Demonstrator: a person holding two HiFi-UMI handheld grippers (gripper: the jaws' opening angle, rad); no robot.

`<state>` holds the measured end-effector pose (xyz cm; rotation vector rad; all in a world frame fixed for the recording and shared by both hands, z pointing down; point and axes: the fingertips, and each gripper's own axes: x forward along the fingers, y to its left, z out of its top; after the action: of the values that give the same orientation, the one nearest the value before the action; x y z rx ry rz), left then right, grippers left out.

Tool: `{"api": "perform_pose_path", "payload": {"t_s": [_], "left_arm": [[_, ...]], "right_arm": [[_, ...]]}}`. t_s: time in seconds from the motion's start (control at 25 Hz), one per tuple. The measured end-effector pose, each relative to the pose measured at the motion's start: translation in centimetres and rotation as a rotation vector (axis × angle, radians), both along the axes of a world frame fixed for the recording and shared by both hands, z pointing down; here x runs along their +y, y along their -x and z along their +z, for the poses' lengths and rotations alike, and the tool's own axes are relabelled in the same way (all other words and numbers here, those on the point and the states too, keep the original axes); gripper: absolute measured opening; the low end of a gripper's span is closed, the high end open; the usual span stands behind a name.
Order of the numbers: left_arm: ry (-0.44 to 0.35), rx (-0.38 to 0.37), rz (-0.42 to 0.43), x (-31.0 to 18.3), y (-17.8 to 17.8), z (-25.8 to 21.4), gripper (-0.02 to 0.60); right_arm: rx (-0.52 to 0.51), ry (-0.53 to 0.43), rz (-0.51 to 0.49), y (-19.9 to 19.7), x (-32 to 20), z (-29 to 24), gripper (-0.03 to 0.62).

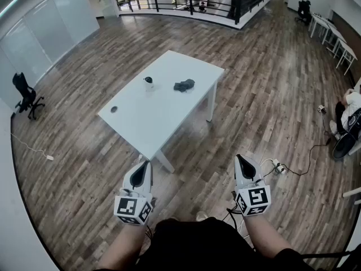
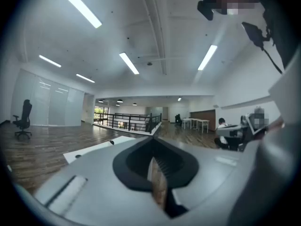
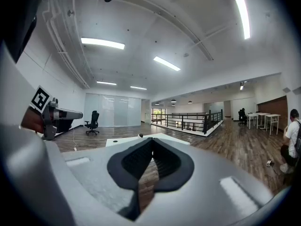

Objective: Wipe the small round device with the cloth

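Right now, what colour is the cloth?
The cloth is dark grey; the head view shows it best.

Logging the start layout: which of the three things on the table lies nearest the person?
The flat dark disc by the left edge; the cloth and the upright device lie farther back.

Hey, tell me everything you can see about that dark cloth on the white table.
The cloth is dark grey, soft-looking, crumpled into a small loose heap, not folded. It lies on the white table toward its far end, right of the small round device and apart from it. Only the tabletop touches it; weave is too small to tell.
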<state>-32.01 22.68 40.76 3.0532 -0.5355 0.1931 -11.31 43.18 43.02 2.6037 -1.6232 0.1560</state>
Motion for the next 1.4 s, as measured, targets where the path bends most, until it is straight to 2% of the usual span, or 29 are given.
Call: {"api": "perform_pose_path", "payload": {"t_s": [0.16,0.4,0.6,0.92,1.16,1.4], "left_arm": [[-0.037,0.018,0.007,0.3,-2.7,-0.9,0.006],[-0.042,0.004,0.007,-0.7,-4.5,-0.6,0.006],[-0.032,-0.002,0.055,-1.6,-7.3,0.7,0.006],[-0.017,0.030,0.114,-7.2,-13.5,0.9,0.006],[0.058,0.038,0.127,-10.7,-16.6,2.5,0.006],[0.081,0.037,0.151,-14.5,-19.8,1.8,0.006]], "right_arm": [[0.037,-0.001,-0.009,-2.1,0.2,-0.3,0.002],[0.030,0.006,-0.033,-3.6,-1.0,0.1,0.002],[0.032,0.033,-0.018,-5.2,-2.6,1.0,0.003],[0.049,0.081,0.016,-9.0,-6.0,1.2,0.002],[0.051,0.102,0.027,-12.1,-10.2,1.5,0.003],[0.052,0.107,0.029,-14.6,-14.3,0.4,0.003]]}}
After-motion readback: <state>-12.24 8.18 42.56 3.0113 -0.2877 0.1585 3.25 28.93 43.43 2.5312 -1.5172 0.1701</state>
